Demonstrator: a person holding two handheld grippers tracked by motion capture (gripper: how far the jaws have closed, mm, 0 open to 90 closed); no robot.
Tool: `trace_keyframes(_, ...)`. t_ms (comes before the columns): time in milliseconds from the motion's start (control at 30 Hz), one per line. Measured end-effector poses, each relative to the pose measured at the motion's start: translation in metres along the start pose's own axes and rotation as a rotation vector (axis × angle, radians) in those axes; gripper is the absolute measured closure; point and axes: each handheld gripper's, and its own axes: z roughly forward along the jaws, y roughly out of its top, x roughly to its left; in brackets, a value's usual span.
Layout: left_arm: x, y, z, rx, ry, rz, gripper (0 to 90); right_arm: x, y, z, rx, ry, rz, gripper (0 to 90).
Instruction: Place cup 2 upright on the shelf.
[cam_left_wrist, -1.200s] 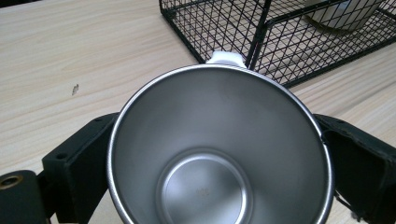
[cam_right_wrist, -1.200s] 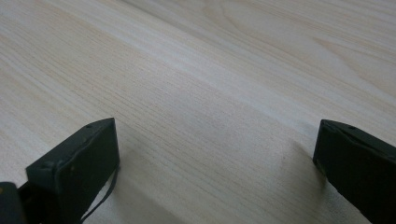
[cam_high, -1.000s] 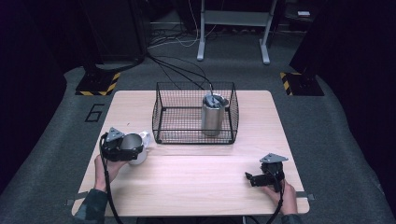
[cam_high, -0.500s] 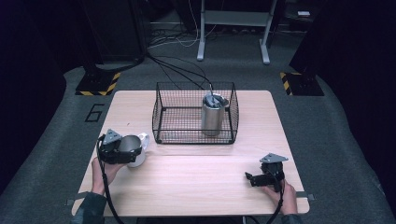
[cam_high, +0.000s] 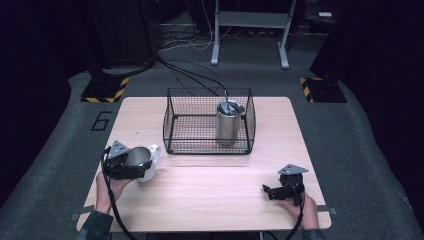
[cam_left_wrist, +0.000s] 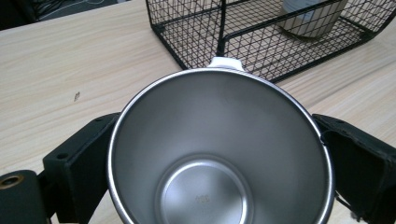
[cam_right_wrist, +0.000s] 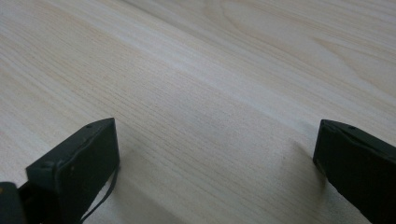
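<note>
A steel mug (cam_high: 142, 159) with a white handle is at the table's left side, in front of the wire basket's left corner. My left gripper (cam_high: 136, 167) is shut on the mug, with one black jaw against each side of it. In the left gripper view I look down into the empty mug (cam_left_wrist: 219, 149), whose handle (cam_left_wrist: 225, 63) points toward the basket (cam_left_wrist: 196, 28). My right gripper (cam_high: 268, 191) rests open near the table's front right corner. Between its jaws there is only bare wood (cam_right_wrist: 215, 130).
A black wire basket (cam_high: 172, 125) stands at the middle back of the wooden table (cam_high: 210, 190). A tall steel tumbler (cam_high: 227, 122) stands upright in the basket's right half. Beyond the table, cables and stand legs lie on dark floor.
My left gripper has drawn the mug slightly toward the person and to the left. The right gripper has stayed where it was.
</note>
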Motion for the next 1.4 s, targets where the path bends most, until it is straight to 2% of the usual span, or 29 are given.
trace_keyframes(500,-0.013,0.004,-0.009,0.011,-0.022,0.017,5.7,0.0,0.0,0.0,0.0,0.0,0.0,0.0)
trace_keyframes(800,-0.023,0.01,-0.014,-0.008,-0.036,0.033,5.7,0.0,0.0,0.0,0.0,0.0,0.0,0.0)
trace_keyframes(1000,-0.031,0.02,-0.018,-0.002,-0.065,0.06,5.7,-0.002,0.0,0.0,-0.001,0.019,-0.024,0.0)
trace_keyframes(1133,-0.036,0.027,-0.02,-0.009,-0.078,0.078,5.7,-0.003,0.0,0.0,0.007,0.023,-0.025,0.0)
trace_keyframes(1167,-0.036,0.028,-0.021,-0.009,-0.08,0.086,5.7,-0.002,0.0,-0.001,0.009,0.022,-0.012,0.0)
trace_keyframes(1200,-0.038,0.03,-0.022,-0.011,-0.083,0.087,5.7,-0.003,0.0,0.0,0.004,0.027,-0.03,0.0)
trace_keyframes(1400,-0.044,0.039,-0.022,-0.015,-0.098,0.102,5.7,-0.004,0.002,0.002,-0.002,0.04,-0.046,0.0)
